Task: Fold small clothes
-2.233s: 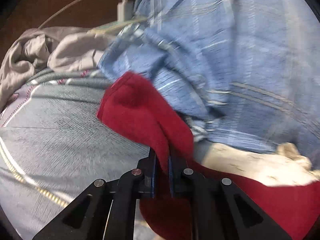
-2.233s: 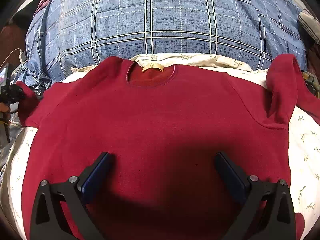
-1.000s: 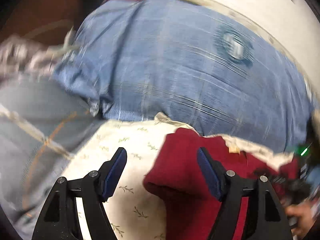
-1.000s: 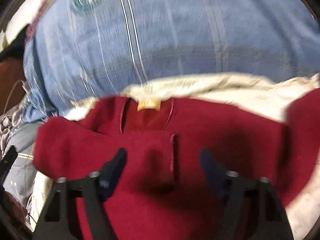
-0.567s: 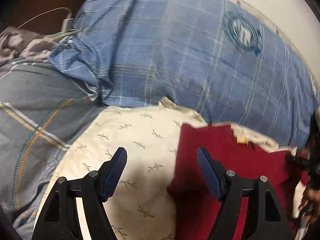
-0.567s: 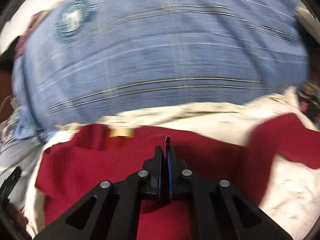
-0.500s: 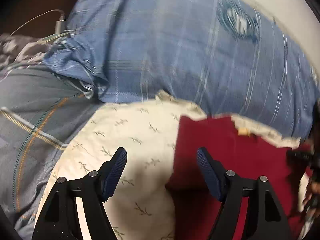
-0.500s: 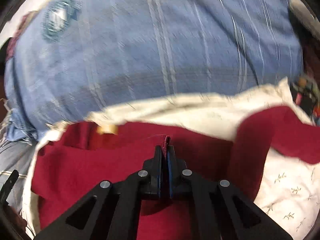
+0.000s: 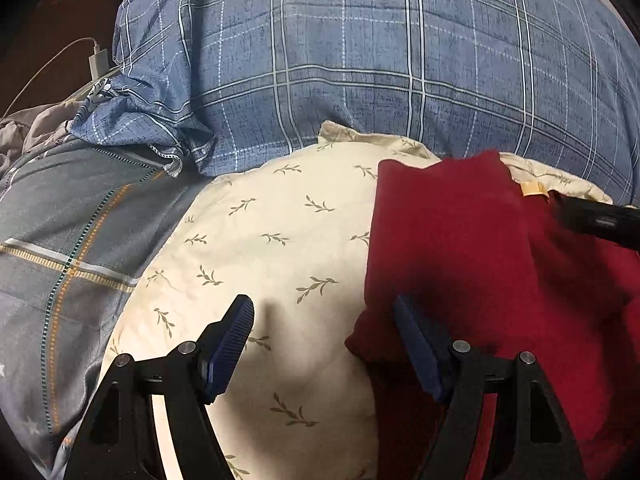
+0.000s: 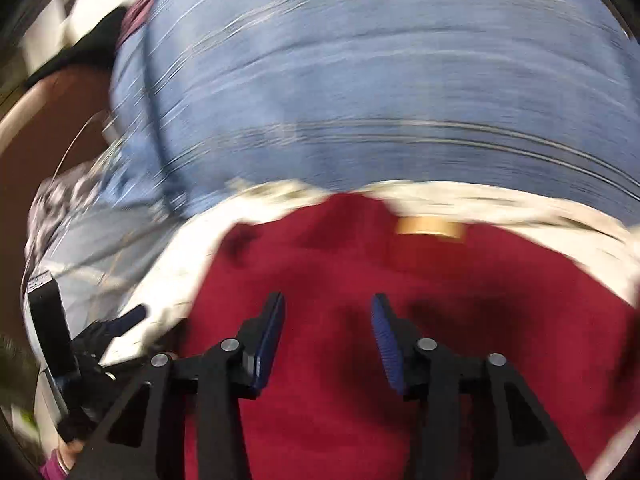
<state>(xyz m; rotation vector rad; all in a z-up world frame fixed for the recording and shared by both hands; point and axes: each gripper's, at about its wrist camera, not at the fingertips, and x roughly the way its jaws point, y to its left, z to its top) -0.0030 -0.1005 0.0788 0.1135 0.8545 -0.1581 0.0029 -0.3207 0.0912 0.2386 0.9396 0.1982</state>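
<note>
Sweater (image 9: 460, 248) lies on cushion (image 9: 256, 248), on its right part. Pillow (image 9: 360, 60) behind both. Blanket (image 9: 60, 220) left of cushion. Charger (image 9: 98, 62) behind blanket, left of pillow. Left gripper (image 9: 322, 344) over sweater's left edge; right gripper (image 10: 328, 332) over sweater.

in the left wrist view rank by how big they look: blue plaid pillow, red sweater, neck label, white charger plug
1. blue plaid pillow
2. red sweater
3. and 4. white charger plug and neck label: both tiny, too alike to rank.
</note>
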